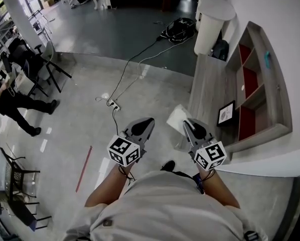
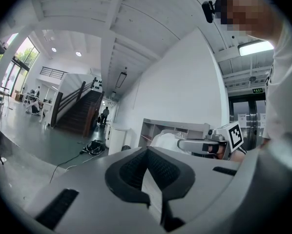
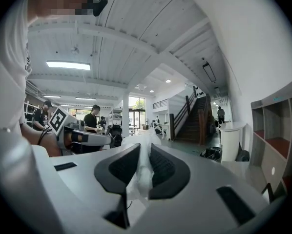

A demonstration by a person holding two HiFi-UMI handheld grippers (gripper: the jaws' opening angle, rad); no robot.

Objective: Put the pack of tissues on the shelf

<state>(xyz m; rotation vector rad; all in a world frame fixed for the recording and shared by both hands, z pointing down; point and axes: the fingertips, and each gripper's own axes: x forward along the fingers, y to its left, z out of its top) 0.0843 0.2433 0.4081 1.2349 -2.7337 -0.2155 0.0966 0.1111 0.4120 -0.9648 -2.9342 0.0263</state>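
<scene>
The pack of tissues (image 1: pixel 176 116) is white and wrapped in thin plastic. My right gripper (image 1: pixel 185 122) is shut on it, held out in front of me above the floor. In the right gripper view the crinkled wrap (image 3: pixel 143 175) sits pinched between the two dark pads. The wooden shelf (image 1: pixel 263 92) with red-backed compartments stands against the wall at the right, also in the right gripper view (image 3: pixel 279 126). My left gripper (image 1: pixel 149 119) hangs beside the right one, shut with nothing in it, its pads meeting at the tip (image 2: pixel 147 152). From there the pack (image 2: pixel 166 141) shows by the right gripper.
A low grey platform (image 1: pixel 206 87) runs in front of the shelf, with a small framed screen (image 1: pixel 226 113) on it. A white round bin (image 1: pixel 212 21) and a cable pile (image 1: pixel 178 29) lie beyond. A power strip (image 1: pixel 113 104) lies on the floor; a person (image 1: pixel 14 102) and chairs are at left.
</scene>
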